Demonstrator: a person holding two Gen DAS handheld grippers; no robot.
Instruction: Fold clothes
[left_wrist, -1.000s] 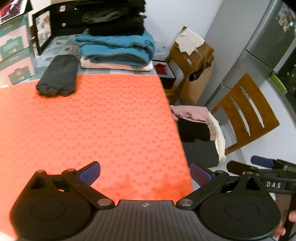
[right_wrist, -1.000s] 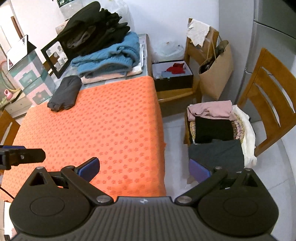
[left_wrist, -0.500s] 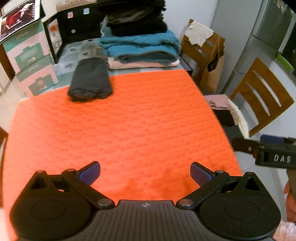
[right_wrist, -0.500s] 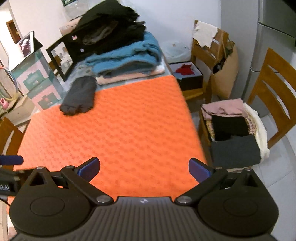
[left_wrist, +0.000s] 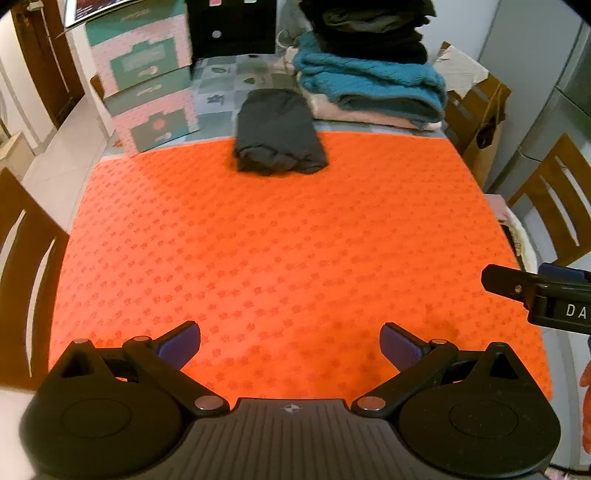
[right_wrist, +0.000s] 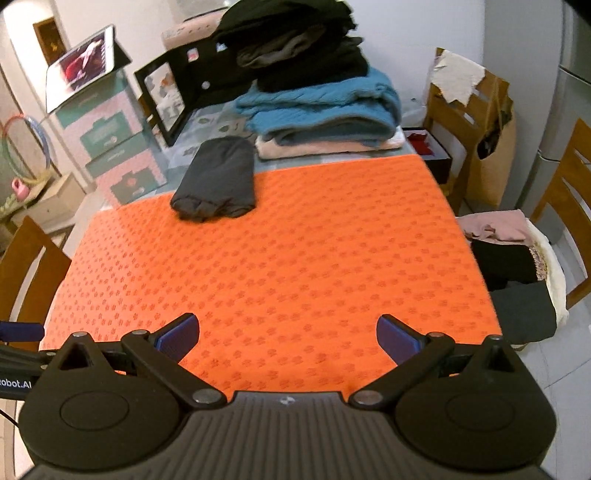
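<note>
Both wrist views have swung left off the chair side since a second ago and now square up on the orange mat (left_wrist: 288, 240); nothing on it has moved, so this reads as a reset between garments.

Left gripper (left_wrist: 290, 341) hangs over the mat's near edge, jaws spread wide, nothing between them. Right gripper (right_wrist: 287, 332) likewise: wide apart, empty, over the near edge; its tip also shows in the left view past the mat's right edge.

Mat centre is bare, so no garment is laid out for folding.

Unfolded clothes pile (right_wrist: 513, 266) sits on a chair just off the mat's right edge: pink, black and grey pieces, probably the next source, though the pile is cut off by the frame.

Folded dark grey garment (left_wrist: 279, 138) lies across the mat's far edge, done by the look of it. Beyond the far edge, a stack (left_wrist: 369, 74) with the teal knit under dark items.

Next step, I'd guess: right gripper goes to the chair pile.
</note>
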